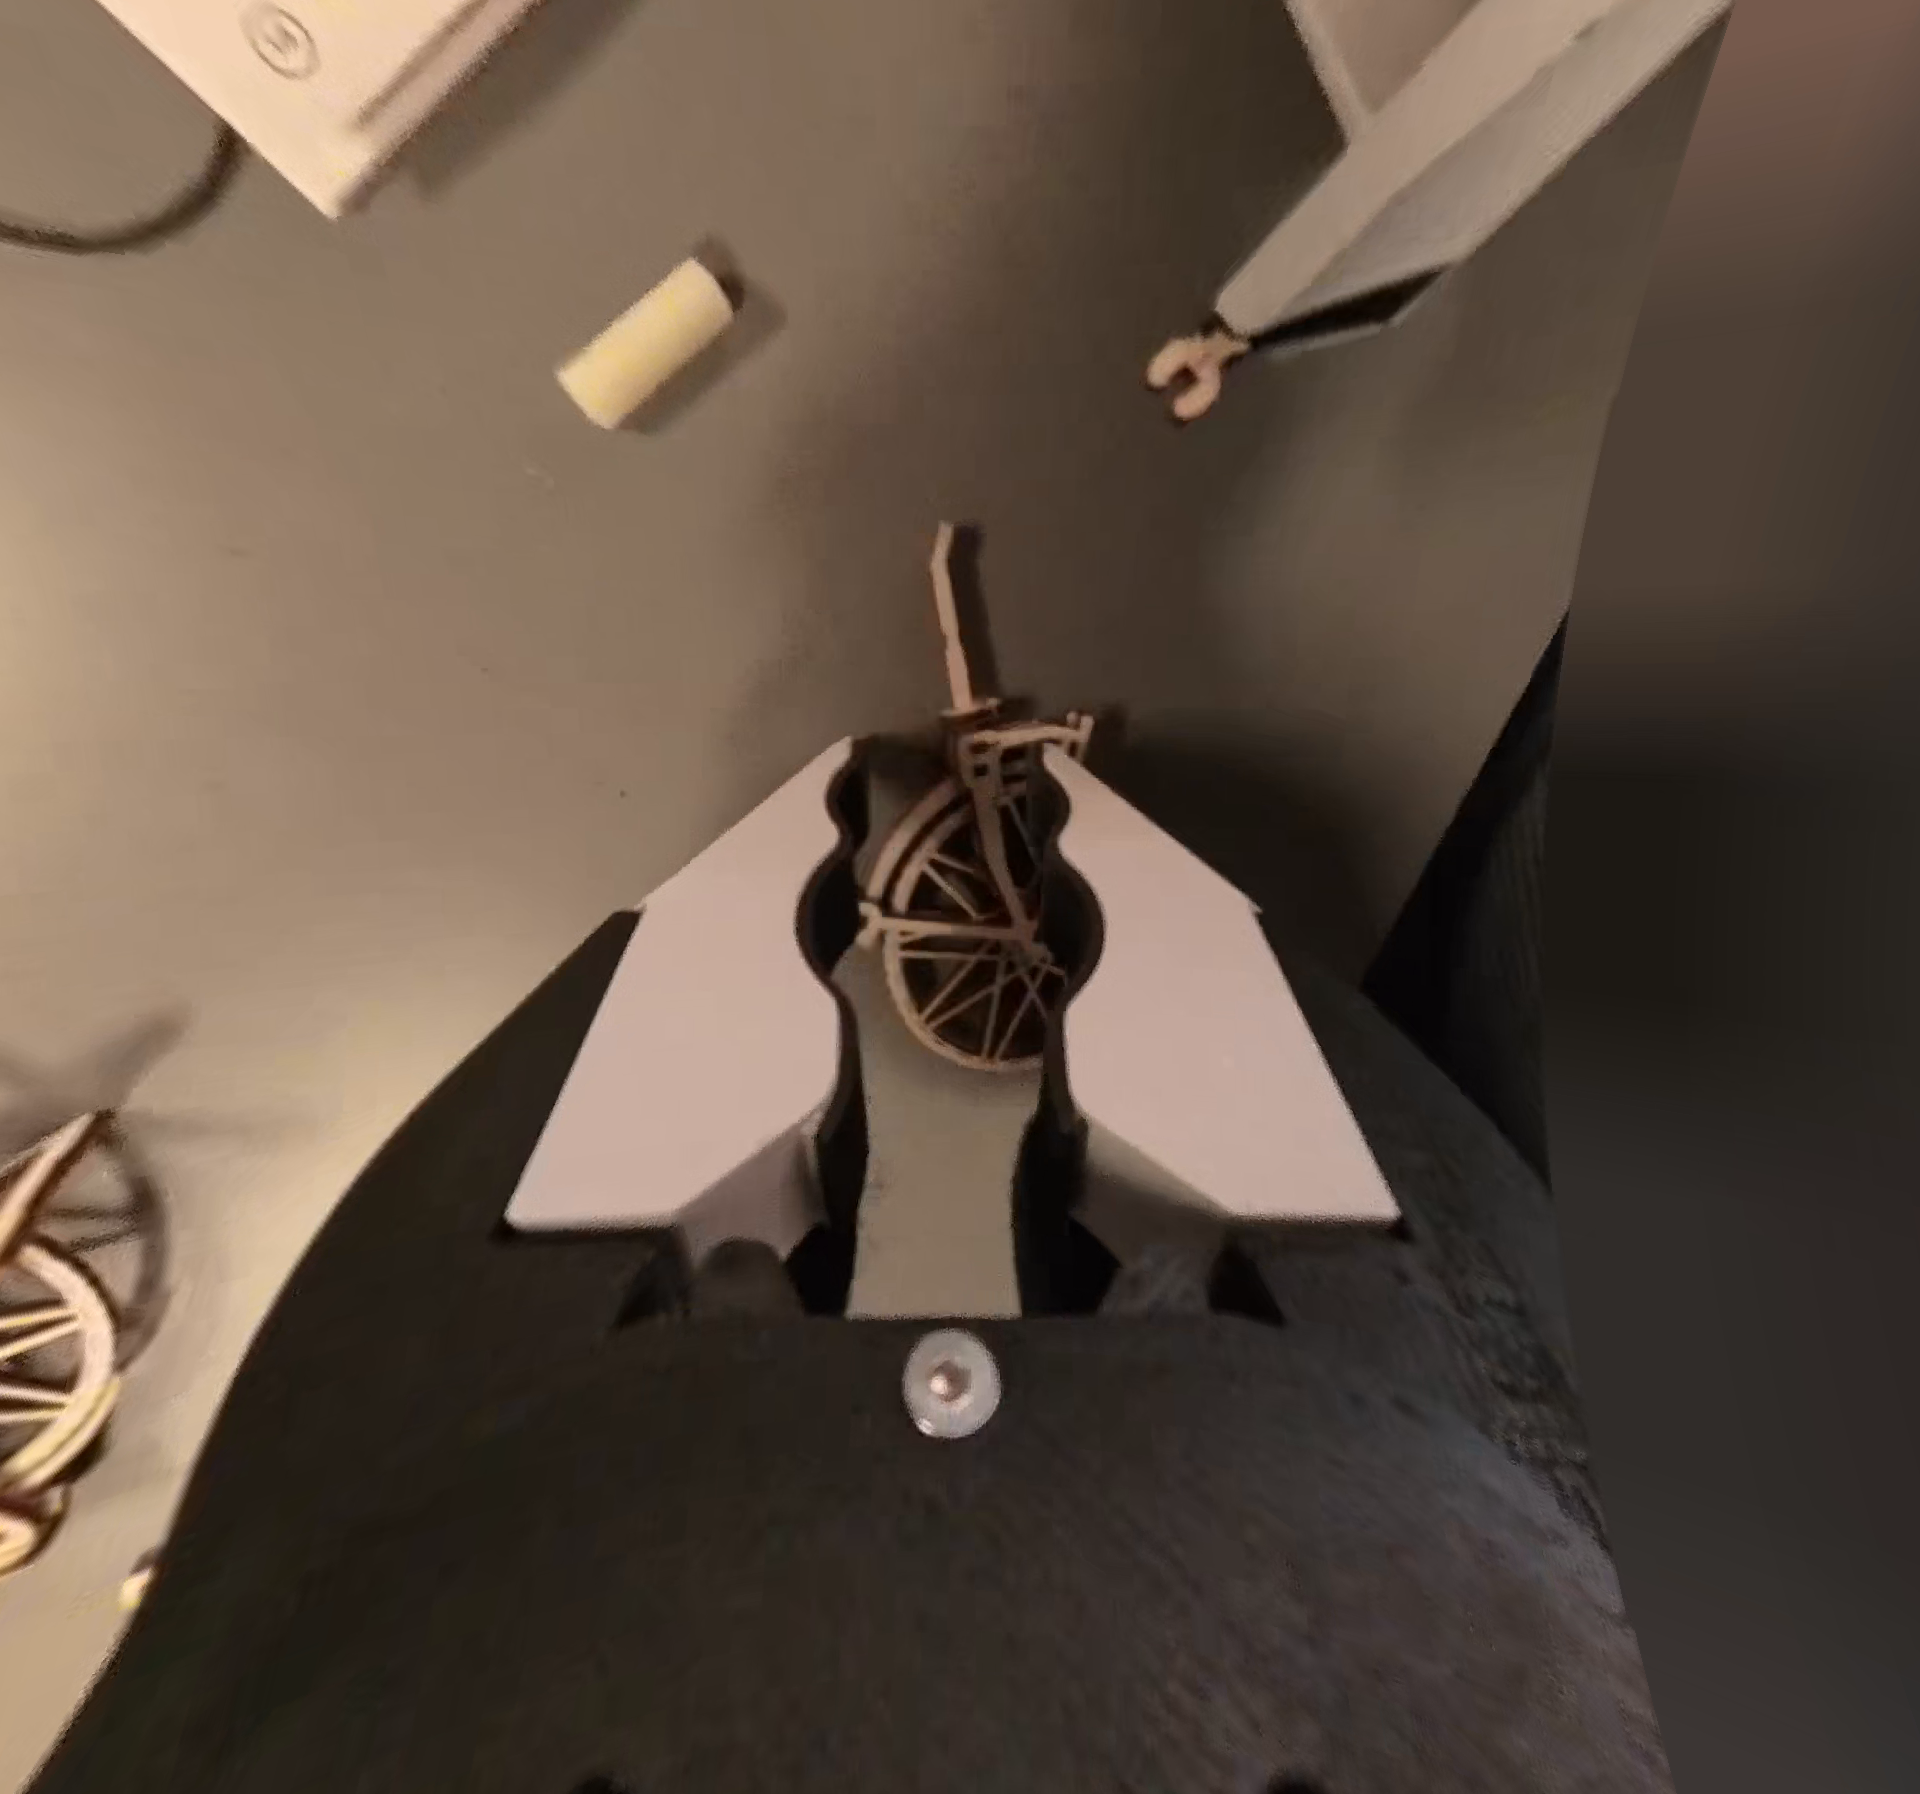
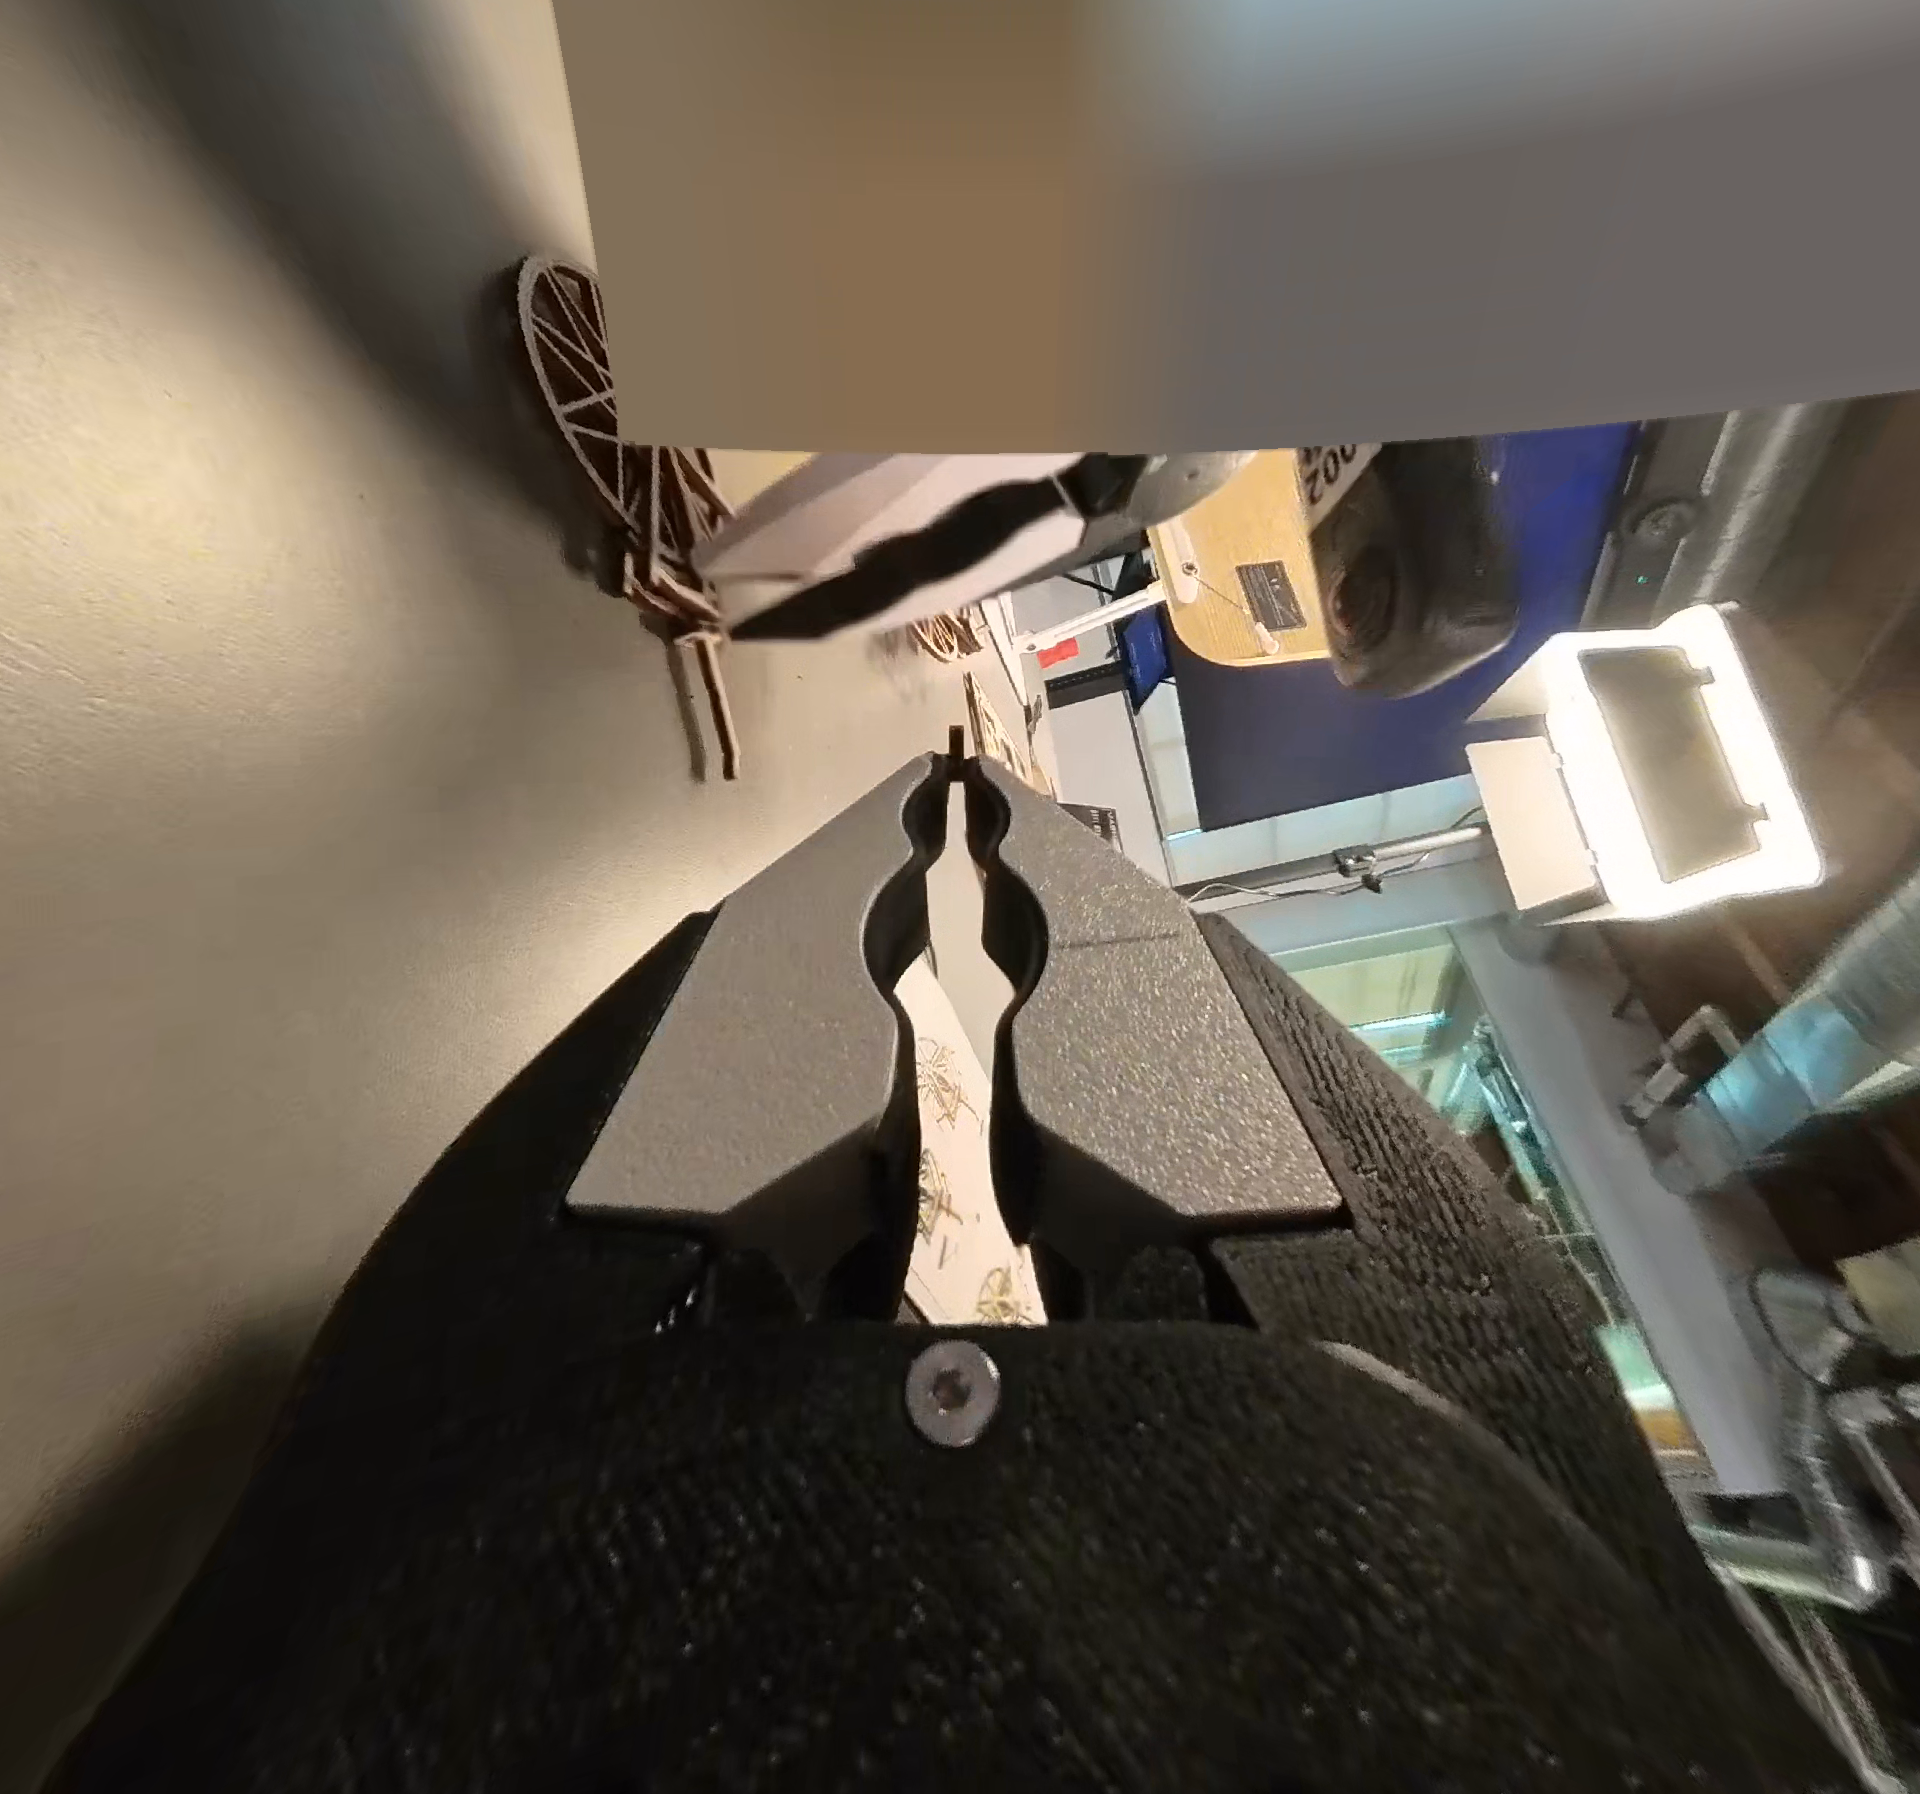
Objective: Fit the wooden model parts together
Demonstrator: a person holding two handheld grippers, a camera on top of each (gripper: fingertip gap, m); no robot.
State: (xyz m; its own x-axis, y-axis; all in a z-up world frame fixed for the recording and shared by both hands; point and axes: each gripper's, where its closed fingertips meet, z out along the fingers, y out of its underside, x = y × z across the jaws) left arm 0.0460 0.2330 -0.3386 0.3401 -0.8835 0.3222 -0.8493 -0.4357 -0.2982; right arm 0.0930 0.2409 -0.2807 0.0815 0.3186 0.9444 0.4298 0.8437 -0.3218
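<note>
While its two pale fingers press in from both sides, the left claw (image 1: 961,768) grips a wooden bicycle model (image 1: 971,923), whose spoked wheel sits between the fingers and whose thin stem pokes out past the tips over the grey surface (image 1: 416,653). Beyond the model and to its right, the right claw (image 1: 1262,336) is closed on a small wooden forked part (image 1: 1190,373); in its own view only a dark sliver shows at the tips (image 2: 956,773). Beyond the model to the left lies a pale cylinder (image 1: 649,347), and farther that way a white box (image 1: 343,9). Near the model's left, at the edge of the view, rest more spoked wooden wheels (image 1: 62,1266).
</note>
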